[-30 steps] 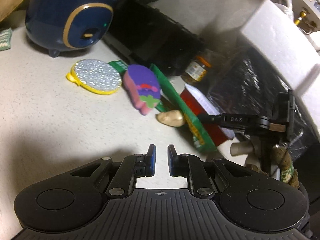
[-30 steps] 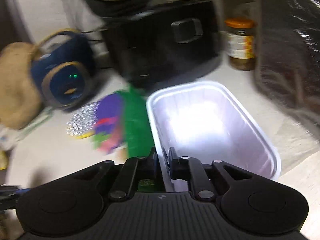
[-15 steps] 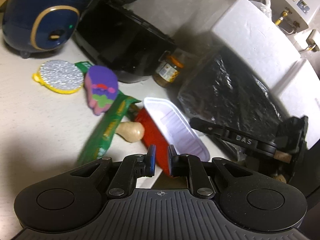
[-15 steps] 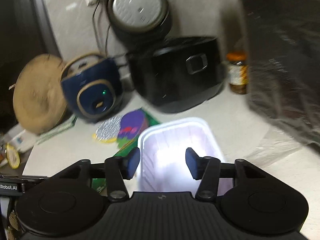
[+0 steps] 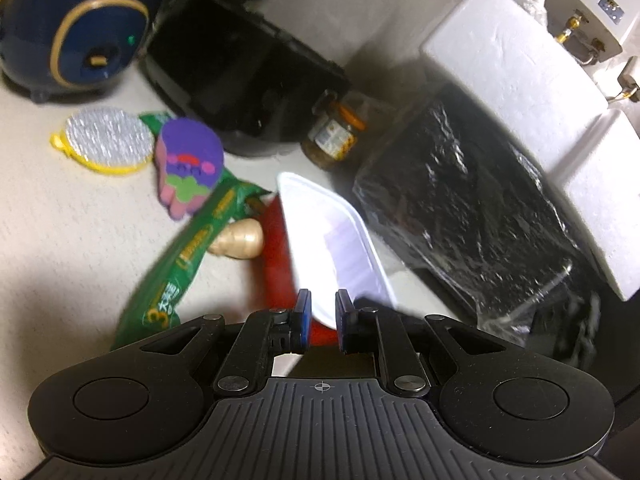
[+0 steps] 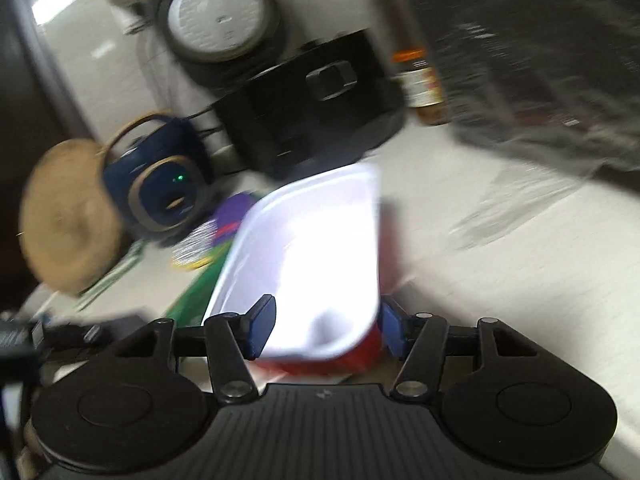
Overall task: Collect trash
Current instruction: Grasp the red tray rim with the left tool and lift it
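A red tray with a white inside (image 5: 336, 236) is tilted up on edge. My left gripper (image 5: 322, 316) is shut on its near rim. A green snack wrapper (image 5: 188, 256) and a beige lump (image 5: 240, 240) lie beside it on the counter. In the right wrist view the same tray (image 6: 316, 256) fills the middle, blurred. My right gripper (image 6: 324, 332) is open, with its fingers on either side of the tray's near end, apart from it.
A purple sponge (image 5: 188, 168) and a silver scrubber (image 5: 108, 140) lie at the left. A black cooker (image 5: 240, 76), a blue appliance (image 5: 72, 24), a jar (image 5: 332, 136), a black plastic bag (image 5: 472, 204) and white foam boxes (image 5: 520, 72) stand around.
The right gripper has opened and drawn back from the tray. The left gripper has closed on the tray's rim and the tray has tipped up on edge.
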`<state>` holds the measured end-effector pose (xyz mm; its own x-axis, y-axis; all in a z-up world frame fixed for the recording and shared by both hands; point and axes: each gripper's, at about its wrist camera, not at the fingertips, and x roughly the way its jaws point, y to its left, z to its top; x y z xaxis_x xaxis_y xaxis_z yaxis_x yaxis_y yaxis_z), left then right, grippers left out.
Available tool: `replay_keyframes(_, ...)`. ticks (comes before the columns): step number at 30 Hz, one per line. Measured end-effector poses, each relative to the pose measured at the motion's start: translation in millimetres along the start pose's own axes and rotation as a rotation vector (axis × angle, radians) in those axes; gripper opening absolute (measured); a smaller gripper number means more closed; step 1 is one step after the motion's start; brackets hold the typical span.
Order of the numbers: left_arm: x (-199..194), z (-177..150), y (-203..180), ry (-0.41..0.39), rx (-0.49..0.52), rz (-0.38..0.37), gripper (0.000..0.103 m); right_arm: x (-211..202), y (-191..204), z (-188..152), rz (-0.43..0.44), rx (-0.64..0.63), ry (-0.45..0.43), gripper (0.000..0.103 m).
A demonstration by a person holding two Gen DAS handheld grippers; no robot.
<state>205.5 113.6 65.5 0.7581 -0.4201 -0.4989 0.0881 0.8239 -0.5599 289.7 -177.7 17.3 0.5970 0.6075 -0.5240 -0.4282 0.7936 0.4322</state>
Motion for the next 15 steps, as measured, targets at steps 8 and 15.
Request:
replay_keyframes(8,-4.9,-8.0,1.0,-0.082,0.103,0.194,0.015,9.5,32.4,-27.3,0.122,-0.009,-0.021,0.057)
replay_keyframes(15,-0.2,-8.3,1.6,-0.091,0.134,0.232,0.015,-11.7,35.5,-43.3,0.063,-0.017,-0.108,0.057)
